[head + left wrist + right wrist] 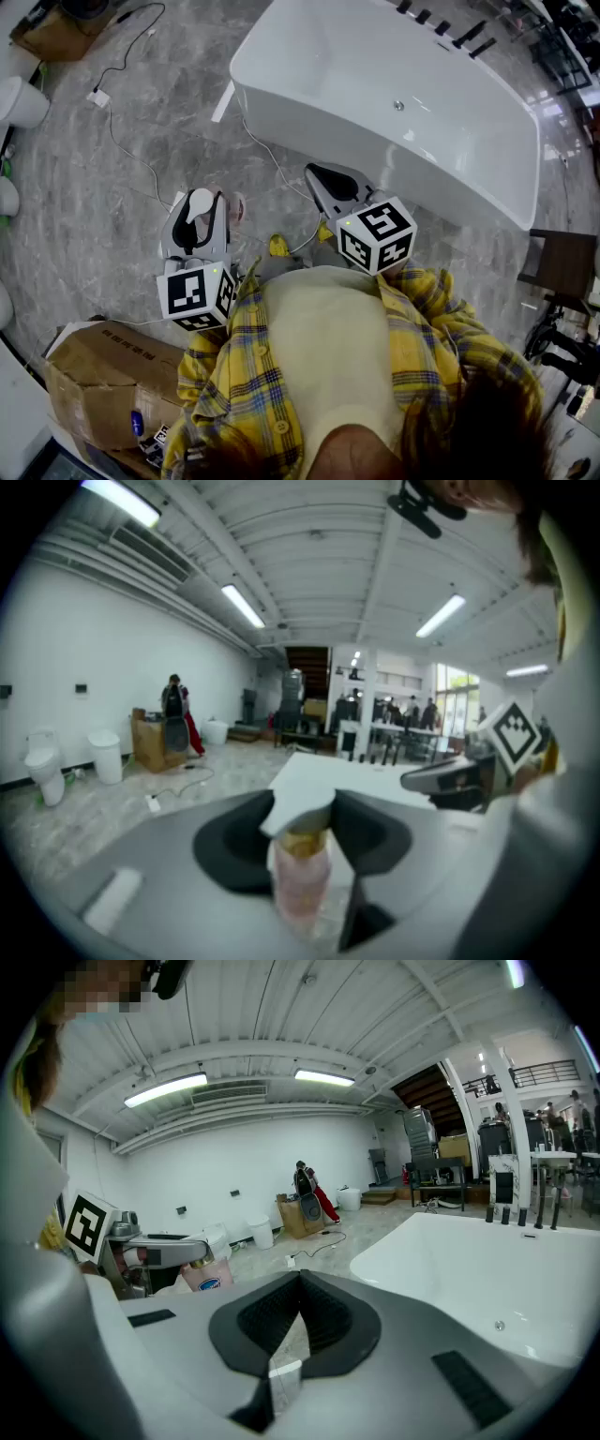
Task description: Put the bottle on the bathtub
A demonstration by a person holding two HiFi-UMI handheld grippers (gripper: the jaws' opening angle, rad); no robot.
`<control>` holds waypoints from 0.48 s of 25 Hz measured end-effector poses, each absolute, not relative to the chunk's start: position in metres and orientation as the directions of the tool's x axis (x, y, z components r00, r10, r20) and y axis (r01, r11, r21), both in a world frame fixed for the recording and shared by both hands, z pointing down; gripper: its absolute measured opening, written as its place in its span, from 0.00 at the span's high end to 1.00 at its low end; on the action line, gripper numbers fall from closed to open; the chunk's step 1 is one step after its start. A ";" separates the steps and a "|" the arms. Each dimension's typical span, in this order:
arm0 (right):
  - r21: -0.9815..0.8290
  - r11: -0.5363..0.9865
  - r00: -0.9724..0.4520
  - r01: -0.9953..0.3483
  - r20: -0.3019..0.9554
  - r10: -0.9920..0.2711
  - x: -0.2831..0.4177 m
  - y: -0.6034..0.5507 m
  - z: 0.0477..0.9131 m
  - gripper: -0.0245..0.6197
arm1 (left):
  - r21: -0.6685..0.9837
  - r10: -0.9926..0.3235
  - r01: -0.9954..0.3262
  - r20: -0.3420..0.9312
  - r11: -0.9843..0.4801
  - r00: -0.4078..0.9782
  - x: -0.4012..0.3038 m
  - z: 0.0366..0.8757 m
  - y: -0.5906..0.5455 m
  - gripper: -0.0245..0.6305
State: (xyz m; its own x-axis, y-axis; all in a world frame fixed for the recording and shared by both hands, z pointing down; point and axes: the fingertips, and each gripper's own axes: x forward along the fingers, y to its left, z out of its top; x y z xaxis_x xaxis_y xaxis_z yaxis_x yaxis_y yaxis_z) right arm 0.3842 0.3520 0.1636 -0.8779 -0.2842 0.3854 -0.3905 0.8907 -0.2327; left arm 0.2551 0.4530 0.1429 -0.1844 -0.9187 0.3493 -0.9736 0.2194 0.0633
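The pink plastic bottle (302, 878) with a gold collar and white cap is clamped by its neck between the jaws of the left gripper (304, 808). The white freestanding bathtub (309, 117) lies ahead of those jaws, not yet reached. The right gripper (300, 1281), just beside the left, has its jaws together on nothing. This looks like the carrying step: next the left gripper should go forward over the tub's rim, set the bottle's base flat there, then part its jaws.
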 end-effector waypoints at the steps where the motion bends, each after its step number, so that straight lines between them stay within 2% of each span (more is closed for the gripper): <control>1: -0.230 0.892 -0.878 -0.389 0.386 -0.283 0.383 0.353 0.164 0.94 | 0.061 -0.919 -0.974 0.347 0.219 -0.185 0.254 0.143 0.454 0.69; 12: -0.224 0.896 -0.877 -0.384 0.392 -0.278 0.370 0.359 0.166 0.94 | 0.061 -0.909 -0.966 0.356 0.252 -0.215 0.240 0.149 0.470 0.69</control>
